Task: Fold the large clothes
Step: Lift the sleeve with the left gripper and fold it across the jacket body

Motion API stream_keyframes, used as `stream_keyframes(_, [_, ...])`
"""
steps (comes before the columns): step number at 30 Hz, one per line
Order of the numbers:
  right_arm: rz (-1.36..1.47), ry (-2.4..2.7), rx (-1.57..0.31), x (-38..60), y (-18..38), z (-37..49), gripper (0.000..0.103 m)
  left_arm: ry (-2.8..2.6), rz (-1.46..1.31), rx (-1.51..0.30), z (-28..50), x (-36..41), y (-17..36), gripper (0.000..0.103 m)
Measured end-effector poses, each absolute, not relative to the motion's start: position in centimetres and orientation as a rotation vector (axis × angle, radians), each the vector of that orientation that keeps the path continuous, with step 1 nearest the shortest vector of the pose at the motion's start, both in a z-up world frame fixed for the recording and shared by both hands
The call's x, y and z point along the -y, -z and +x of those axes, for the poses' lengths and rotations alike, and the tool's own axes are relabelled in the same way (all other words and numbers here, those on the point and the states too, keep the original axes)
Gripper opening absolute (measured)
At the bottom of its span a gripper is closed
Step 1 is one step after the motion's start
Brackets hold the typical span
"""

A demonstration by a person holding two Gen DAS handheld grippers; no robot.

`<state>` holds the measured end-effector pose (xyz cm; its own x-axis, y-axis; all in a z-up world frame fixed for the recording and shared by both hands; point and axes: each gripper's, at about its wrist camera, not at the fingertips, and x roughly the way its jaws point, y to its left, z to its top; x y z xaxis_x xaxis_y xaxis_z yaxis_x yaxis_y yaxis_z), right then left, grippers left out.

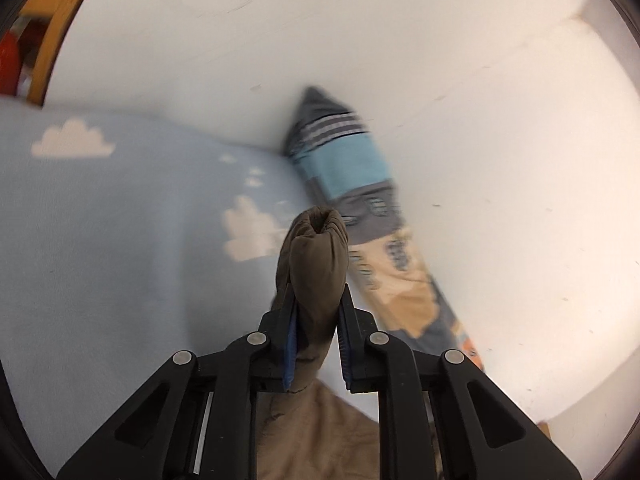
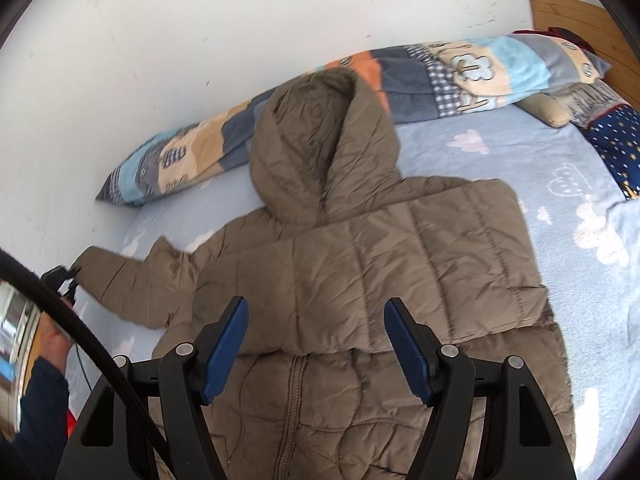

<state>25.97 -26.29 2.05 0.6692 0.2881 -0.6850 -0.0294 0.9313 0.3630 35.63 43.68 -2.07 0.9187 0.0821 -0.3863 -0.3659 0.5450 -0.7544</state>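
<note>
Soft, puffy, slippery jacket [image 2: 360,264]: best gripped at cuffs and hem. Left gripper [image 1: 316,316] clamped on sleeve cuff [image 1: 318,256]; right gripper [image 2: 316,344] apart, empty.

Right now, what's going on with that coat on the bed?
A person is folding a brown hooded puffer jacket spread on a bed with a blue cloud-print sheet. The left hand-held gripper is shut on the jacket's sleeve cuff, out at the jacket's side. The right hand-held gripper hangs open above the jacket's front, holding nothing. One side already lies folded across the chest. A patchwork pillow lies along the wall.
</note>
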Motion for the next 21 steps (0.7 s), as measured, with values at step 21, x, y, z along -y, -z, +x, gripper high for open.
stream_keyframes(21, [0.526, -0.003, -0.644, 36.0, -6.4, 23.0, 0.075, 0.466, -0.543, -0.37, 36.5, -4.3, -12.9, 0.016])
